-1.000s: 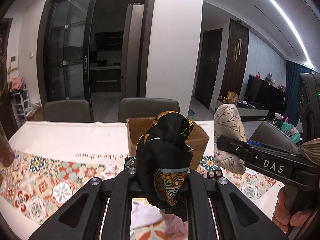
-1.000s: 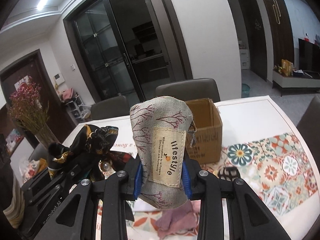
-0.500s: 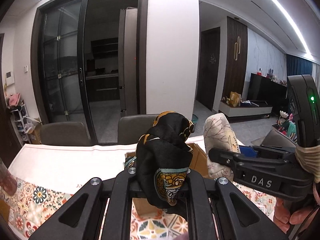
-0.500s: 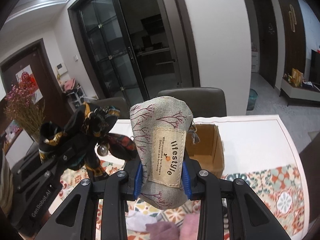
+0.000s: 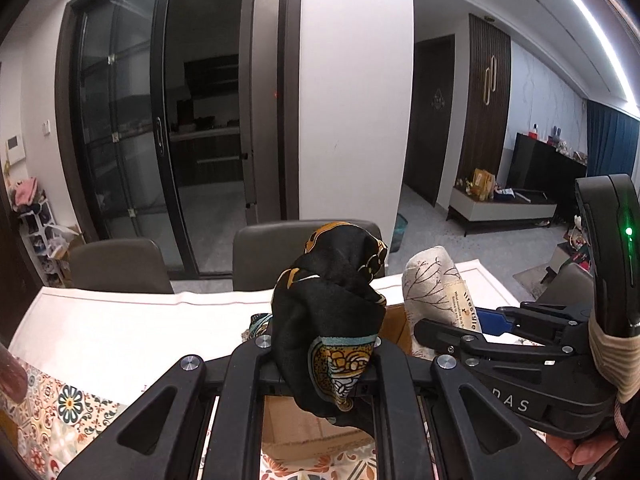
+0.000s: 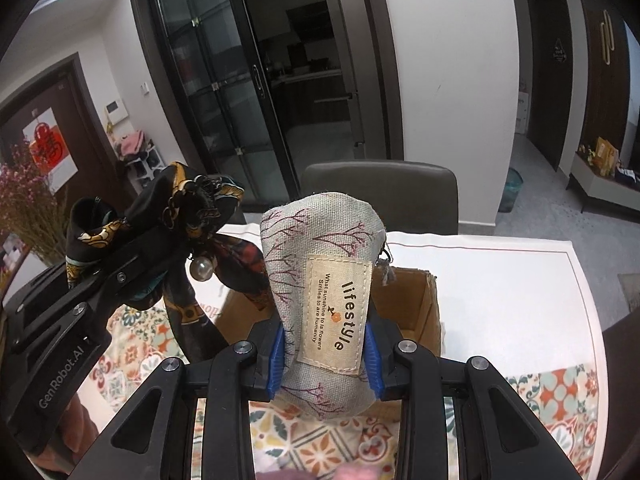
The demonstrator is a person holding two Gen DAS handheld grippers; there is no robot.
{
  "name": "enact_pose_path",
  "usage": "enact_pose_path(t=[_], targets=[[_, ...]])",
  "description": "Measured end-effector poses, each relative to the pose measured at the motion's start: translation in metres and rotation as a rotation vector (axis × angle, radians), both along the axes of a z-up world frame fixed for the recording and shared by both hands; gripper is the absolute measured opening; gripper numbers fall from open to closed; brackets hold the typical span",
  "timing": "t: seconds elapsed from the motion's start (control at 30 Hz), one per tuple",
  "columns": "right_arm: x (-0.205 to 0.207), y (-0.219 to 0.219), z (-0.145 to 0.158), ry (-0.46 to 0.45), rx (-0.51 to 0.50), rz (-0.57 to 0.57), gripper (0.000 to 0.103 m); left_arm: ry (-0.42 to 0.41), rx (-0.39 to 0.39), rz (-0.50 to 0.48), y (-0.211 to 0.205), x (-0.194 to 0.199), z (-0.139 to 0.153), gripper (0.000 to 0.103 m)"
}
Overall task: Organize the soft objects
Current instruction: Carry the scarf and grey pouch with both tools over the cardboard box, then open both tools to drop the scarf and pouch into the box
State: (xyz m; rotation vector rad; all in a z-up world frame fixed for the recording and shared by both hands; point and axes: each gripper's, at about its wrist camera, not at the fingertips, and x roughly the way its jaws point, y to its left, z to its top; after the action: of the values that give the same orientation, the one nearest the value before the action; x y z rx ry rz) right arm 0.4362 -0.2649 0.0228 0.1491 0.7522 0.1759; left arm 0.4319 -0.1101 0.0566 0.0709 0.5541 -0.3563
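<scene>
My left gripper (image 5: 320, 350) is shut on a black patterned scarf (image 5: 326, 304) and holds it up over the open cardboard box (image 5: 316, 432). The scarf also shows in the right wrist view (image 6: 168, 220), with a pearl bead hanging from it. My right gripper (image 6: 324, 354) is shut on a grey linen pouch (image 6: 320, 280) with a "lifestyle" label, held above the near edge of the box (image 6: 416, 304). The pouch also shows in the left wrist view (image 5: 436, 288), just right of the scarf. The two grippers are side by side.
The table carries a white cloth (image 6: 500, 280) and a patterned tile runner (image 5: 52, 408). Two grey chairs (image 5: 116, 266) stand at the far side. Dried pink flowers (image 6: 24, 208) stand at the left. Pink cloth lies at the near edge (image 6: 352, 472).
Both grippers have moved forward and up with their loads, so the box now lies directly under them. The loose cloths on the table have dropped out of the left view.
</scene>
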Motion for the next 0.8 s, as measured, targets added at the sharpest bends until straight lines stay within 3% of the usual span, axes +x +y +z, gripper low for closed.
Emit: enact_pose_path(t=[0.33,0.6,0.8], targets=[[0.045,-0.007,-0.041,0.098,-0.026,0.025,0.034,0.164,0.035,-0.015,-0.02,0.052,-0.048,0.013],[0.065,-0.014,-0.078,0.201,-0.033,0.046,0.034,0.309,0.096,-0.026,-0.033,0.066,-0.083,0.015],[0.078,-0.012,-0.094,0.252,-0.074,0.071,0.038,0.371,0.126,-0.025,-0.032,0.063,-0.093,0.033]])
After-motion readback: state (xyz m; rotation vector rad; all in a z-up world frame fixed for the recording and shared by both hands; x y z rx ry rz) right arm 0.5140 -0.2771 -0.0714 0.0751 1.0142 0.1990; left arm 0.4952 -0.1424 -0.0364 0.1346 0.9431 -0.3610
